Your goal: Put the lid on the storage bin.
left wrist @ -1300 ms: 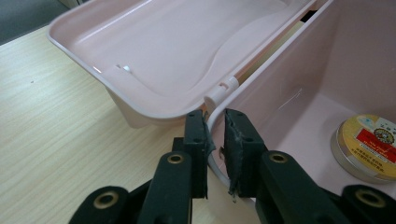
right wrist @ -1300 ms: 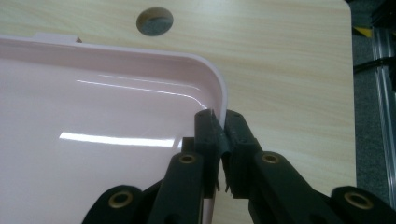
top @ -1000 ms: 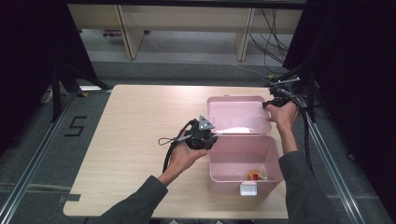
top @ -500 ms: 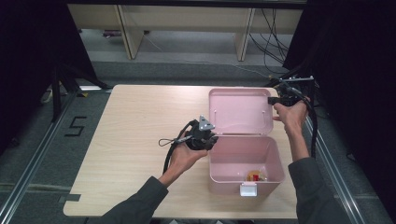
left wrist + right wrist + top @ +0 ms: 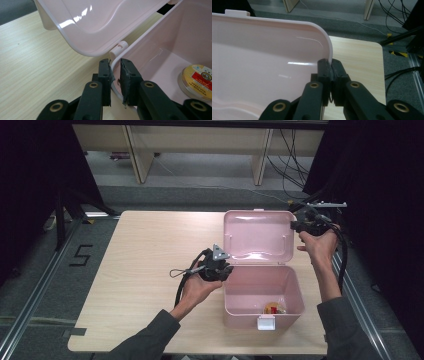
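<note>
The pink plastic storage box [image 5: 263, 292] sits at the right-hand side of the pale wooden table [image 5: 145, 255], its hinged pink lid [image 5: 257, 236] standing near upright behind the open tub. The step in hand looks like swinging the lid on its hinge. The right gripper [image 5: 330, 63] has its jaws pressed onto the lid's right edge, pinching the thin plastic rim, while the left gripper [image 5: 115, 66] is clamped on the tub's left wall just below the white hinge peg [image 5: 119, 47], steadying the box. Whichever way the lid goes next, the move calls for following its arc without twisting the rim, and for the left grip to keep the tub from sliding.

The left gripper view shows a round gold tin with a red label [image 5: 197, 81] lying on the tub floor. The high view shows a white front latch [image 5: 266, 322] and both forearms, which neither gripper view gives
</note>
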{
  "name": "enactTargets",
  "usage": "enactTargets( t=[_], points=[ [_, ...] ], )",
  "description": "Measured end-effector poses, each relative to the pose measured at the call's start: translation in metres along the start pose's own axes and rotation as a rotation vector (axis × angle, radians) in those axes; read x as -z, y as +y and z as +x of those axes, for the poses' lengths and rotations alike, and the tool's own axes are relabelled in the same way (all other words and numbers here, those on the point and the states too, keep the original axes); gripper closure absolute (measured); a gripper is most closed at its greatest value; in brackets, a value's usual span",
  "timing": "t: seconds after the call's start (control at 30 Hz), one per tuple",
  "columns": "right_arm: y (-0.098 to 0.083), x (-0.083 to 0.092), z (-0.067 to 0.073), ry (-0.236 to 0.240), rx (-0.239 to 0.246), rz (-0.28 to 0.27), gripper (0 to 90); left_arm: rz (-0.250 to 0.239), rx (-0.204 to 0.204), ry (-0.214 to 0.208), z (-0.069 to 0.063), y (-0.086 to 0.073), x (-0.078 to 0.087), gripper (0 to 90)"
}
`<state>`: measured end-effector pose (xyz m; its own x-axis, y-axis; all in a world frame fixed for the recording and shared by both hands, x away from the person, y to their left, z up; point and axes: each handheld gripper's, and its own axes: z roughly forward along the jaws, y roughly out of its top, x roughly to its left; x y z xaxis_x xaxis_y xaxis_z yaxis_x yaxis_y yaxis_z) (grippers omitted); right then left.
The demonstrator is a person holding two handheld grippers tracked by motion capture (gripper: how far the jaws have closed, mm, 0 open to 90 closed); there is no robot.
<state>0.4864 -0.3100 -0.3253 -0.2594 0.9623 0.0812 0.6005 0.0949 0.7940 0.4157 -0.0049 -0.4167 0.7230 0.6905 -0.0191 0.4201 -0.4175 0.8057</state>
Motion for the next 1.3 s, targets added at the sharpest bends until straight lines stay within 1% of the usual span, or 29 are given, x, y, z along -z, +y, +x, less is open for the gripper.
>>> enactTargets(
  t=[0.03,0.07,0.1,0.17,0.2,0.27,0.3,0.33,0.4,0.47,0.5,0.53,0.57,0.63,0.67,0.73,0.77,0.8,0.83,0.87,0.9,0.93,0.97,1.0,1.03,1.1,1.13,1.17,1.3],
  points=[
    [0.0,0.004,-0.002,0.001,0.032,-0.01,87.9,0.0,0.0,0.001,0.0,0.0,0.0,78.7],
    [0.0,0.006,-0.002,0.003,0.034,-0.013,87.9,0.001,-0.001,0.002,0.0,0.0,0.0,78.7],
    [0.0,0.008,0.0,0.009,0.012,-0.017,87.9,0.0,-0.001,0.002,0.0,0.0,0.0,78.7],
    [0.0,0.012,-0.001,0.004,0.038,-0.021,87.9,0.001,-0.002,0.004,0.0,0.0,0.0,78.7],
    [0.0,0.014,-0.001,0.012,0.042,-0.023,87.9,0.002,-0.004,0.0,0.0,0.0,0.0,78.7],
    [-0.001,0.016,-0.001,0.018,0.039,-0.018,87.9,0.001,-0.002,0.001,0.0,0.0,0.0,78.6],
    [-0.001,0.017,0.0,0.026,0.022,-0.024,87.9,-0.001,-0.003,0.001,0.0,0.0,0.0,78.6],
    [-0.001,0.021,0.001,0.027,0.02,-0.025,87.9,0.001,-0.004,0.002,0.0,0.0,0.0,78.7],
    [-0.001,0.024,0.0,0.029,0.046,-0.03,87.9,0.001,-0.003,0.001,0.0,0.0,0.0,78.7],
    [-0.001,0.027,0.001,0.032,0.04,-0.028,88.0,0.001,-0.003,0.002,0.0,0.0,-0.001,78.6],
    [-0.001,0.027,0.0,0.031,0.056,-0.032,88.0,0.001,-0.002,0.001,0.0,0.0,-0.001,78.6],
    [-0.001,0.028,0.001,0.029,0.056,-0.032,88.0,0.0,-0.002,0.001,0.0,0.0,-0.001,78.6],
    [-0.002,0.029,0.002,0.035,0.041,-0.031,88.0,0.0,-0.001,0.001,0.0,0.0,-0.001,78.6],
    [-0.002,0.031,0.001,0.03,0.063,-0.038,88.1,0.0,0.0,0.004,0.0,0.0,0.0,78.6],
    [-0.002,0.031,0.001,0.03,0.063,-0.038,88.1,0.0,0.0,0.004,0.0,0.0,0.0,78.5],
    [-0.004,0.035,0.004,0.036,0.038,-0.041,88.1,-0.006,0.01,0.006,-0.001,-0.001,-0.001,78.5],
    [-0.004,0.036,0.004,0.038,0.053,-0.045,88.1,-0.006,0.011,0.007,-0.001,-0.001,-0.001,78.6],
    [-0.004,0.036,0.004,0.038,0.053,-0.045,88.1,-0.006,0.011,0.007,-0.001,-0.001,-0.001,78.5],
    [-0.004,0.038,0.002,0.036,0.08,-0.047,88.1,-0.007,0.01,0.008,-0.001,-0.001,-0.001,78.5],
    [-0.004,0.04,0.003,0.035,0.076,-0.046,88.1,-0.003,0.004,0.007,-0.001,-0.001,0.0,78.5],
    [-0.005,0.042,0.003,0.047,0.07,-0.049,88.2,-0.007,0.011,0.007,-0.001,-0.001,-0.001,78.5],
    [-0.005,0.044,0.003,0.045,0.077,-0.05,88.2,-0.008,0.011,0.007,-0.001,-0.001,-0.001,78.5],
    [-0.006,0.046,0.005,0.049,0.045,-0.042,88.2,-0.009,0.012,0.008,-0.001,-0.001,-0.001,78.5],
    [-0.006,0.046,0.005,0.049,0.045,-0.042,88.2,-0.009,0.012,0.008,-0.001,-0.001,-0.001,78.5],
    [-0.006,0.048,0.004,0.047,0.077,-0.047,88.3,-0.01,0.01,0.009,-0.001,-0.001,-0.001,78.5],
    [-0.007,0.051,0.005,0.046,0.089,-0.051,88.2,-0.011,0.013,0.011,-0.001,-0.001,-0.001,78.5],
    [-0.008,0.052,0.007,0.045,0.078,-0.056,88.2,-0.013,0.013,0.012,-0.001,-0.001,-0.001,78.4],
    [-0.008,0.055,0.006,0.039,0.096,-0.053,88.3,-0.014,0.013,0.014,-0.001,-0.001,-0.001,78.3],
    [-0.012,0.06,0.008,0.051,0.095,-0.074,88.2,-0.017,0.012,0.018,-0.002,-0.002,-0.001,78.3]
  ],
)
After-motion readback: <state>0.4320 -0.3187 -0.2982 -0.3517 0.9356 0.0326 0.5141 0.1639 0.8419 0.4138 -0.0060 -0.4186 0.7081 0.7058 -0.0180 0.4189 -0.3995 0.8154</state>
